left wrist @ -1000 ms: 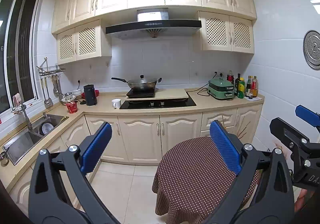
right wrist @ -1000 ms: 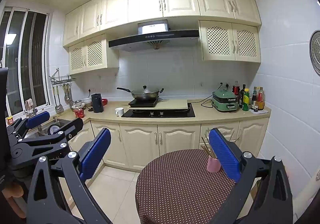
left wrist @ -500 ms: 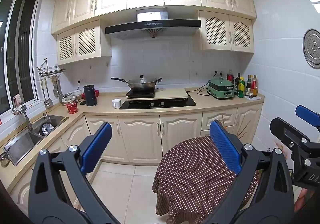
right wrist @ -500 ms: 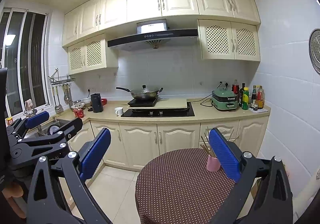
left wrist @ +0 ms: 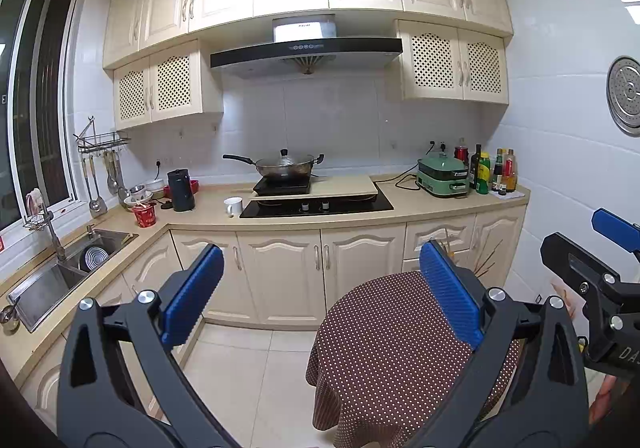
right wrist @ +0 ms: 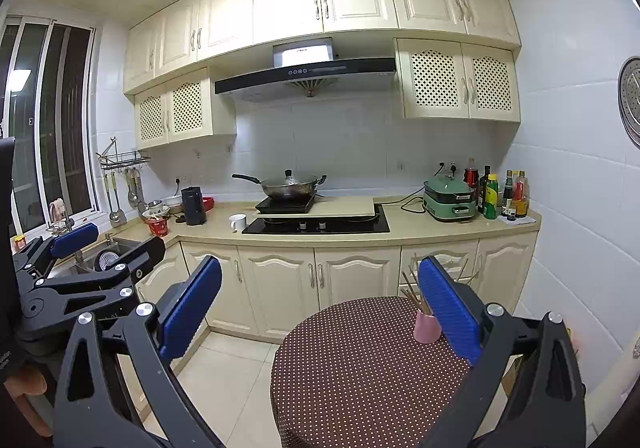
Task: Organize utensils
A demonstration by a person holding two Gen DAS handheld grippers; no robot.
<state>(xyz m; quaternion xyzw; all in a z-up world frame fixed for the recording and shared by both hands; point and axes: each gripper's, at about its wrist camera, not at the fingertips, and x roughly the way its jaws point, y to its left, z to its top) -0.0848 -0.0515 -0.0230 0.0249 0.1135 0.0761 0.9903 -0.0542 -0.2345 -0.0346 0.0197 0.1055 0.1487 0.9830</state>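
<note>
A pink cup (right wrist: 425,326) holding several chopsticks (right wrist: 412,290) stands at the far right of a small round table with a brown dotted cloth (right wrist: 360,368). The right gripper's blue finger partly hides it. In the left wrist view the table (left wrist: 392,348) shows, with chopstick tips (left wrist: 449,248) above the right finger; the cup is hidden. My left gripper (left wrist: 320,288) is open and empty, held above the floor left of the table. My right gripper (right wrist: 320,300) is open and empty, above the table's near side.
A kitchen counter (left wrist: 208,213) runs along the back wall with a wok (left wrist: 282,165) on a stove, a white mug (left wrist: 233,205), a black kettle (left wrist: 181,189) and bottles (left wrist: 492,171). A sink (left wrist: 60,272) is at left. Ladles hang on a rack (left wrist: 98,183).
Both views have shifted very slightly; the grippers stay open and hold nothing.
</note>
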